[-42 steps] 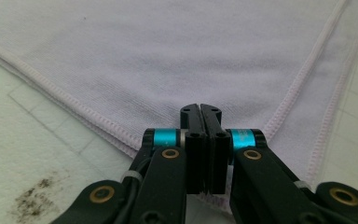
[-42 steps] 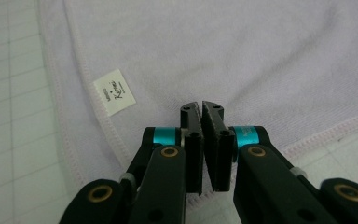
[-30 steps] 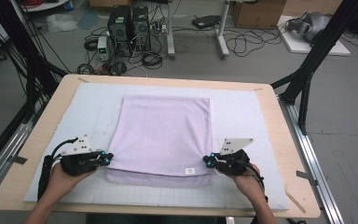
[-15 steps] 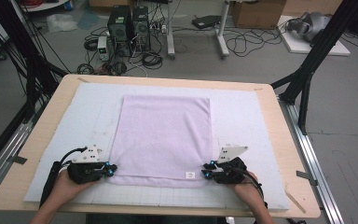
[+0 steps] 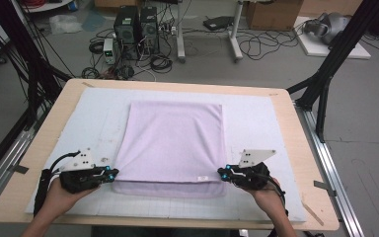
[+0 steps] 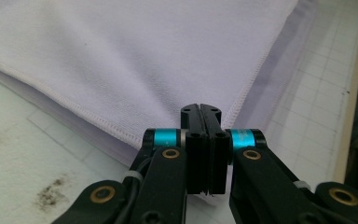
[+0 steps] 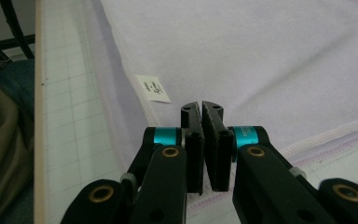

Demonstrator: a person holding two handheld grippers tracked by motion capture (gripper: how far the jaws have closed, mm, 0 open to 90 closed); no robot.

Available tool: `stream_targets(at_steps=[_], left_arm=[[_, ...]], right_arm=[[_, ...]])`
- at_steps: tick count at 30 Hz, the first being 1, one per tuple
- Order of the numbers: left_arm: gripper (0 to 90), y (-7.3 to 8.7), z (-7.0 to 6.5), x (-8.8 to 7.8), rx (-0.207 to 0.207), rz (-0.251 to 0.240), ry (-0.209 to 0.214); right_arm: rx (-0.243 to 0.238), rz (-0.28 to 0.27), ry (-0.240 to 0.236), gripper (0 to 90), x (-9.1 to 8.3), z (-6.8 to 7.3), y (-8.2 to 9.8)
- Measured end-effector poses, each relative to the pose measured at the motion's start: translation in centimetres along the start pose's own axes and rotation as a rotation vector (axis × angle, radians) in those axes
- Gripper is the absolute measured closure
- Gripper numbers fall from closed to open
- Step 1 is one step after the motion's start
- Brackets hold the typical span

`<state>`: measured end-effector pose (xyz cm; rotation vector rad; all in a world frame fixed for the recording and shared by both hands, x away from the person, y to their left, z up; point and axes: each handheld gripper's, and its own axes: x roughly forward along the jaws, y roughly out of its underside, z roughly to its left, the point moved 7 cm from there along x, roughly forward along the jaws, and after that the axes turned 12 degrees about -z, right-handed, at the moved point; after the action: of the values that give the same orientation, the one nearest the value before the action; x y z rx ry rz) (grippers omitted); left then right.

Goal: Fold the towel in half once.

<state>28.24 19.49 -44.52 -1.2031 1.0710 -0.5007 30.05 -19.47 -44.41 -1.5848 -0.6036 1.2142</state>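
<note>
A lavender towel (image 5: 172, 138) lies folded flat on a white gridded mat (image 5: 256, 118). My left gripper (image 5: 114, 173) is shut on the near left corner of its top layer, and the jaws press together over that corner in the left gripper view (image 6: 200, 108). My right gripper (image 5: 220, 173) is shut on the near right corner; its jaws (image 7: 201, 106) have just closed a little tighter on the cloth. A small white label (image 7: 153, 87) sits on the hem beside them. A strip of the lower layer (image 5: 168, 190) shows nearer to me than the top layer's edge.
The mat covers a wooden table (image 5: 39, 148). Black frame posts (image 5: 325, 79) stand at both far corners. Computers and cables (image 5: 138, 24) lie on the floor beyond the table. A person's hands (image 5: 59, 197) hold the grippers near the front edge.
Both grippers drew toward the near edge, then moved back away from it. The top layer's near edge followed them, and the lower layer's strip shows again.
</note>
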Motion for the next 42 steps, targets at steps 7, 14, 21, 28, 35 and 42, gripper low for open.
stream_targets(at_steps=[7,14,21,28,35,42], left_arm=[[80.7,2.7,-1.4,0.5,-0.031,0.056,0.041],[66.5,2.5,0.2,1.3,-0.046,0.035,-0.01],[55.2,1.6,2.2,2.7,-0.067,-0.011,-0.066],[50.4,0.3,4.1,3.8,-0.098,-0.073,-0.098],[46.2,0.1,4.7,4.1,-0.099,-0.082,-0.118],[43.7,0.3,4.6,3.8,-0.112,-0.087,-0.131]], right_arm=[[0.047,0.062,-0.06,76.3,-0.1,2.0,3.1],[0.075,0.017,-0.01,61.1,0.7,0.3,2.7],[0.092,0.002,0.061,48.4,1.5,-1.9,2.4],[0.115,-0.022,0.105,39.1,2.2,-4.0,1.8],[0.122,-0.031,0.138,33.0,2.7,-5.3,1.6],[0.11,-0.003,0.148,27.1,3.1,-4.9,1.7]])
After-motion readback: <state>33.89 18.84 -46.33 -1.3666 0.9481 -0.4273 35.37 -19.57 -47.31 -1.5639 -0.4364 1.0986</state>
